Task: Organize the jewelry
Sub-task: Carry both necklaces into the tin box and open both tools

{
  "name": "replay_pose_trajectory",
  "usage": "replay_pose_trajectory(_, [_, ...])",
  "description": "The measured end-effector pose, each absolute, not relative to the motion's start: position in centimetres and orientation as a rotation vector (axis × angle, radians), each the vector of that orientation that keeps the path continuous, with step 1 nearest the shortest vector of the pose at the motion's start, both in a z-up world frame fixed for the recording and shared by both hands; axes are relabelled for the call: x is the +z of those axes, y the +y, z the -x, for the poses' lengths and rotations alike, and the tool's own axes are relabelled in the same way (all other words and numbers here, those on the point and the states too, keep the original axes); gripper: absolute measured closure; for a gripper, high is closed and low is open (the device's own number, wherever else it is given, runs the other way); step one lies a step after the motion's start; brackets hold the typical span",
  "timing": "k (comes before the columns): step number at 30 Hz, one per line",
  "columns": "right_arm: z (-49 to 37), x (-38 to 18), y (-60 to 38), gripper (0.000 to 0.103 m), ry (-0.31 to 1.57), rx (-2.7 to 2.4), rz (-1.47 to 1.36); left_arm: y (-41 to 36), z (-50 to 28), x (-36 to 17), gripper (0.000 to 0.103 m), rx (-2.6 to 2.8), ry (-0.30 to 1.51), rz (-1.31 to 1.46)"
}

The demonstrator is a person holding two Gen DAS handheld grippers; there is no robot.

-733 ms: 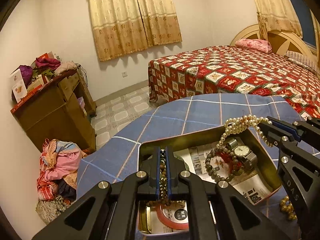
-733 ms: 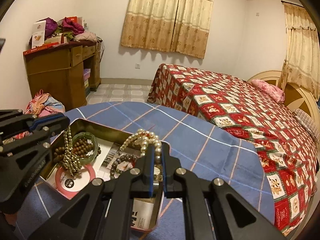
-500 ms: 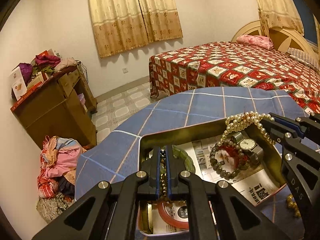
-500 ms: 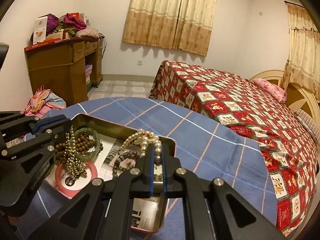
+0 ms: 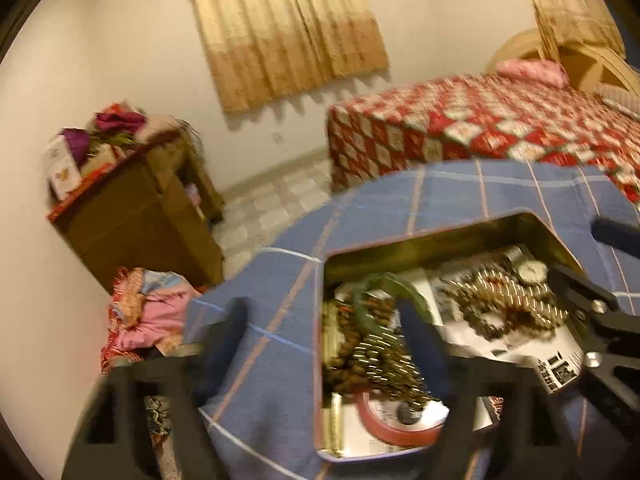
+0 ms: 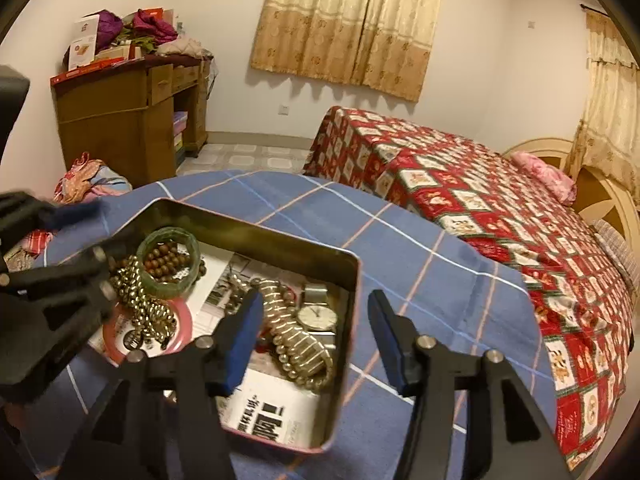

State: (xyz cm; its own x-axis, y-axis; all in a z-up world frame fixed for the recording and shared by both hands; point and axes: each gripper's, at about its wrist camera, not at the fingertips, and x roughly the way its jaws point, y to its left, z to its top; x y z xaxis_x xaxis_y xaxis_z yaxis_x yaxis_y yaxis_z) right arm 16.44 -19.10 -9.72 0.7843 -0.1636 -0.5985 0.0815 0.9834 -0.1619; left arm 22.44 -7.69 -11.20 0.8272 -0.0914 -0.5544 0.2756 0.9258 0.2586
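Note:
A shallow metal tin (image 6: pixel 256 222) lined with newspaper stands on the blue checked tablecloth (image 6: pixel 420 248). In it lie a pearl necklace (image 6: pixel 298 344), a wristwatch (image 6: pixel 317 316), a green bangle (image 6: pixel 168 260) around brown beads, a gold bead chain (image 6: pixel 140 300) and a pink ring. My right gripper (image 6: pixel 314 330) is open above the tin's right edge, just over the pearls. My left gripper (image 5: pixel 324 340) is open and blurred over the tin's left end (image 5: pixel 332 268), above the gold chain (image 5: pixel 384 356).
A bed with a red patterned cover (image 6: pixel 480 200) stands behind the table. A wooden desk with clutter (image 6: pixel 128 108) is at the left wall, and a heap of clothes (image 6: pixel 88 182) lies on the floor beside it.
Both grippers have opened. The pearl necklace dropped from the right gripper into the tin and the gold chain dropped from the left one. The left view is now motion-blurred.

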Motion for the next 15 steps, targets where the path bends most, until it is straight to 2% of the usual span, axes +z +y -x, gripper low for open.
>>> replay_pose_trajectory(3, [-14.8,-9.3,-20.0,0.046,0.654,-0.149,0.121,-6.8,-21.9,-10.9,0.021,-0.202,0.577,-0.328])
replay_pose_trajectory(6, [-13.4,-9.1,-21.2,0.041,0.655,-0.180,0.102,-5.7,-20.9,-11.0,0.021,-0.194,0.587,-0.316])
replay_pose_trajectory(12, [-10.8,-9.7,-23.3,0.040,0.686,-0.203,0.077,-4.2,-17.8,-11.7,0.021,-0.181,0.623,-0.304])
replay_pose_trajectory(15, [-8.8,-9.9,-24.0,0.036,0.690,-0.215,0.073,-4.1,-15.7,-11.9,0.021,-0.186,0.623,-0.314])
